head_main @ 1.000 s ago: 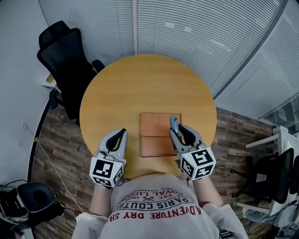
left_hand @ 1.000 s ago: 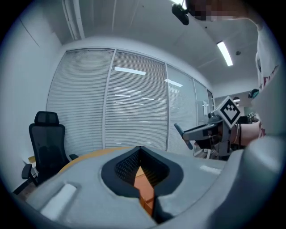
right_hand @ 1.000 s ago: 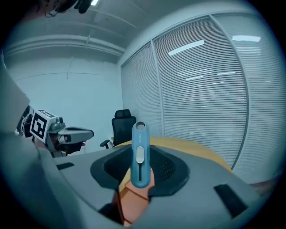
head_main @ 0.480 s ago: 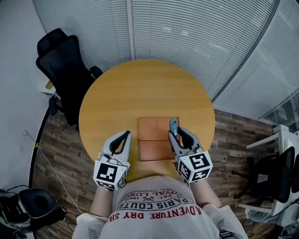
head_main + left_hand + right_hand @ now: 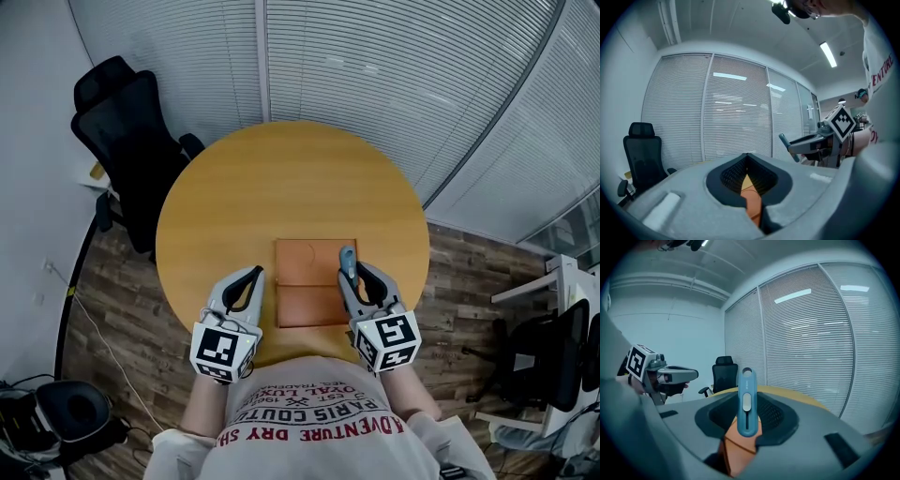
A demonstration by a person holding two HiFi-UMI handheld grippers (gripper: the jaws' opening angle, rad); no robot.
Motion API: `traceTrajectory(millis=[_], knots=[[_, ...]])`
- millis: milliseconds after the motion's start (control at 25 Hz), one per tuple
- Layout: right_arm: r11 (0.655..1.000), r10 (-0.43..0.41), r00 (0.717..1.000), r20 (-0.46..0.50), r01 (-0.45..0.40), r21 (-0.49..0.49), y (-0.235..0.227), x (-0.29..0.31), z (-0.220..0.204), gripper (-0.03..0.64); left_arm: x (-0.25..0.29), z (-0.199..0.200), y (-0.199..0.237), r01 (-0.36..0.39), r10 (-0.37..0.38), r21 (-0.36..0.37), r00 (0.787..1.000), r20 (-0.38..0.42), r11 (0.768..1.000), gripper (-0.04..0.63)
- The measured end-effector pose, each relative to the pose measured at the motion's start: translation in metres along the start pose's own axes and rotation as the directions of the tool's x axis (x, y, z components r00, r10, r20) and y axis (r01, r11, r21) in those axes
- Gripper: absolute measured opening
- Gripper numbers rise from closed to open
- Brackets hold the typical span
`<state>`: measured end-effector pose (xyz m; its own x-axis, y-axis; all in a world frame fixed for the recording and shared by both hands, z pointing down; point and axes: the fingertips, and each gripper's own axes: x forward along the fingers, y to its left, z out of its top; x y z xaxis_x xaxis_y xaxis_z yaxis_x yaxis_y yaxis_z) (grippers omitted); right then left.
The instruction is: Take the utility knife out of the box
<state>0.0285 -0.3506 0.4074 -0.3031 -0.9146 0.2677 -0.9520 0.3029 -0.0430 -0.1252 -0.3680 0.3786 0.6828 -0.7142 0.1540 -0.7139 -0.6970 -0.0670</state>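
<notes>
Since the frame a second back, both claws have drawn slightly nearer the body, and the right claw brought the knife with it.

Right claw: pinching the blue knife low on its handle. The slider faces the camera and the far end stands up clear of the jaws. The knife now hangs over the box's right edge, not inside it.

Left claw: pressed together, nothing held. Only a sliver of orange box shows through the slit. It has shifted right and now sits just beside the box's left edge.

Box: flat, orange-brown, on the near half of the counter. A seam runs across it left to right. Cannot tell whether it is shut or lying open.

Far left: black chair. Blinds beyond.

Judgement: the knife is out and in hand, so the extraction itself looks done. What remains is probably setting it down on the counter clear of the box. Risk: the pinch is narrow on a smooth handle, so the knife could pivot.
</notes>
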Motion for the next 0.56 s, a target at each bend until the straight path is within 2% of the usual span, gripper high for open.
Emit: traceTrajectory(millis=[200, 560], knots=[[1.0, 0.007, 1.0, 0.002, -0.007, -0.018, 0.0044, 0.0012, -0.0031, 0.132, 0.0011, -0.003, -0.0071, 0.018, -0.017, 0.044, 1.0, -0.02, 0.999, -0.005], [1.0, 0.007, 1.0, -0.015, -0.007, -0.01, 0.0042, 0.0008, -0.009, 0.132, 0.0002, -0.0081, -0.0032, 0.0, 0.001, 0.007, 1.0, -0.029, 1.0, -0.005]])
